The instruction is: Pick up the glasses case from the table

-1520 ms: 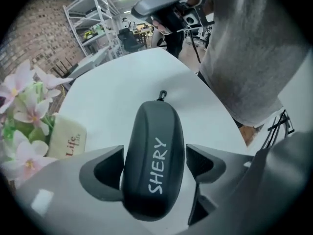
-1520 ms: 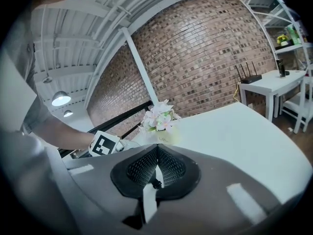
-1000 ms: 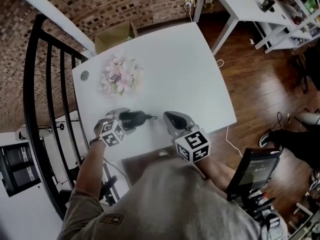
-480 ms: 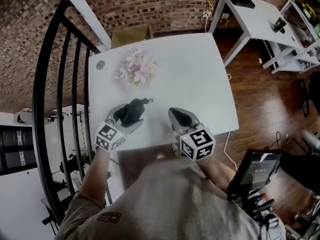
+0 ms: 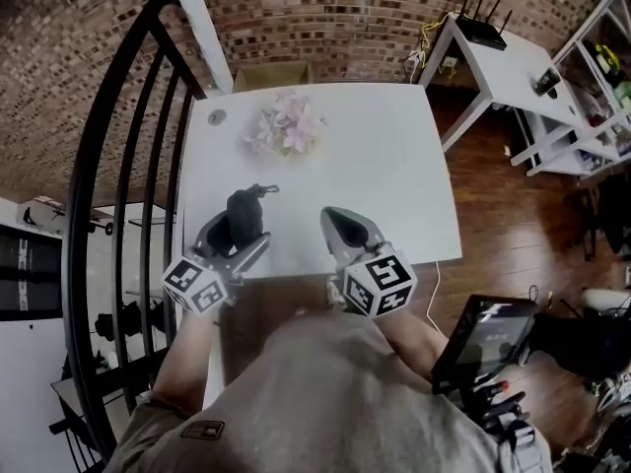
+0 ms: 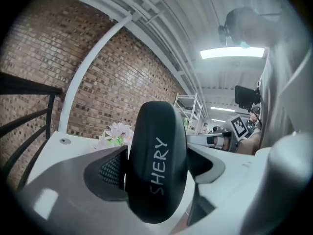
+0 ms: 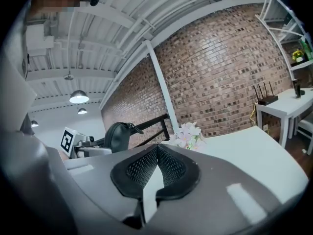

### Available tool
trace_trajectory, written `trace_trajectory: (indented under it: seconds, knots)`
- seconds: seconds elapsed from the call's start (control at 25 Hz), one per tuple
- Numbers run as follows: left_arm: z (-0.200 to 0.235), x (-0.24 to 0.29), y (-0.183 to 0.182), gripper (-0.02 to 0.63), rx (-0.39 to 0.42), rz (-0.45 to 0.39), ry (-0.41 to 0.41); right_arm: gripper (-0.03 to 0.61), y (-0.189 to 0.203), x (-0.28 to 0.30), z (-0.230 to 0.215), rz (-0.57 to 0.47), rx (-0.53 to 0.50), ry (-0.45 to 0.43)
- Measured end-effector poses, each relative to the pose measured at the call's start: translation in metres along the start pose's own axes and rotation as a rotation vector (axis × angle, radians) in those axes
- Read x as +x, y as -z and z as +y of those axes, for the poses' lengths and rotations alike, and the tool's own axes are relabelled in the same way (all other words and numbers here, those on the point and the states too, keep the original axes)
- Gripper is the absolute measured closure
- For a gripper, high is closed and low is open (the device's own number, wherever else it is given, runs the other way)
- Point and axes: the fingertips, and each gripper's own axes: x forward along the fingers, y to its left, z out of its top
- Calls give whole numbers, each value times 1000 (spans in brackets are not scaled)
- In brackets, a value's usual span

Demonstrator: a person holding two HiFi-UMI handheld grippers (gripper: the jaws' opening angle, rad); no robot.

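Note:
The black glasses case [image 5: 245,213], printed SHERY, stands on end between the jaws of my left gripper [image 5: 237,236], which is shut on it above the near left part of the white table [image 5: 394,175]. In the left gripper view the case [image 6: 156,165] fills the gap between both pads, and the view tilts up toward the ceiling. My right gripper [image 5: 333,217] hovers beside it over the table's near edge, shut and empty. In the right gripper view its pads [image 7: 139,168] meet at the tips, and the held case [image 7: 116,136] shows off to the left.
A bunch of pink and white flowers [image 5: 286,126] lies at the table's far left. A cardboard box [image 5: 271,72] sits behind the table by the brick wall. A black railing [image 5: 118,185] runs along the left. A white desk [image 5: 503,57] stands to the right.
The case has come up off the table in the left gripper and turned from lying flat to standing on end. Both grippers have drawn back toward the near edge.

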Motion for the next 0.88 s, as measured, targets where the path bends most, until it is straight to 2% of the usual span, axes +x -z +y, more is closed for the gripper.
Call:
trace_trajectory:
  seconds: [0.2, 0.64, 0.88]
  knots:
    - [-27, -31, -13, 249, -69, -75, 30, 568, -4, -15, 22, -25, -8, 9]
    - [-73, -61, -33, 249, -143, -202, 105, 568, -9, -48, 37, -62, -14, 6]
    - [-89, -54, -35, 249, -158, -212, 152, 568, -12, -61, 27, -76, -8, 20]
